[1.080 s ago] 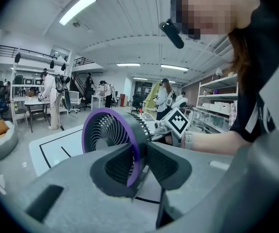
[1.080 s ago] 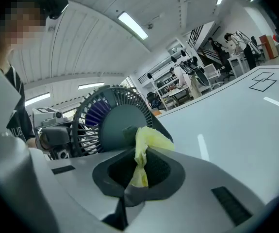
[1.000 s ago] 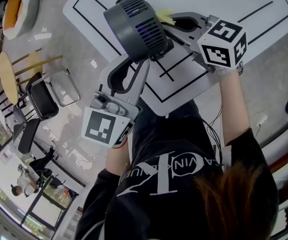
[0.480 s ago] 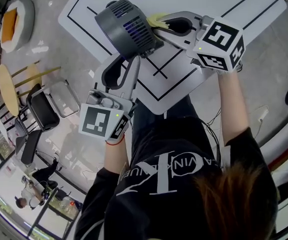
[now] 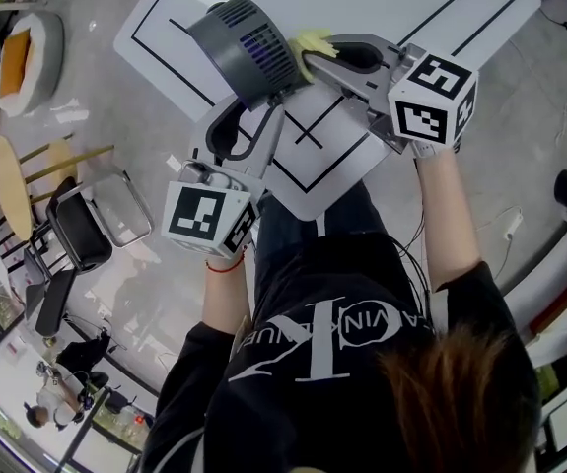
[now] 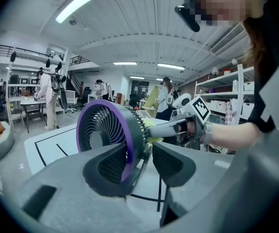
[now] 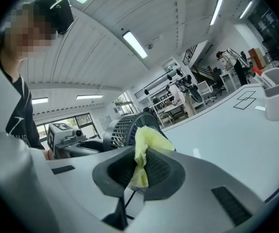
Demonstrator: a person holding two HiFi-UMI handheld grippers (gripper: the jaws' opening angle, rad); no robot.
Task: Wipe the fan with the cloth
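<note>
The right gripper (image 7: 139, 166) pinches the crumpled yellow cloth (image 7: 146, 140) at the round dark-grey fan (image 5: 248, 52), by its back grille, over the white bench (image 5: 382, 8). Only the left gripper (image 6: 144, 154) view shows the fan's purple rim (image 6: 83, 118). That gripper's jaws have just been opening and stand wide, the fan's stand between them.

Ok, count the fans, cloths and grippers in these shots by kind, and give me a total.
Fan: 1
Cloth: 1
Grippers: 2, left gripper, right gripper
Total: 4
</note>
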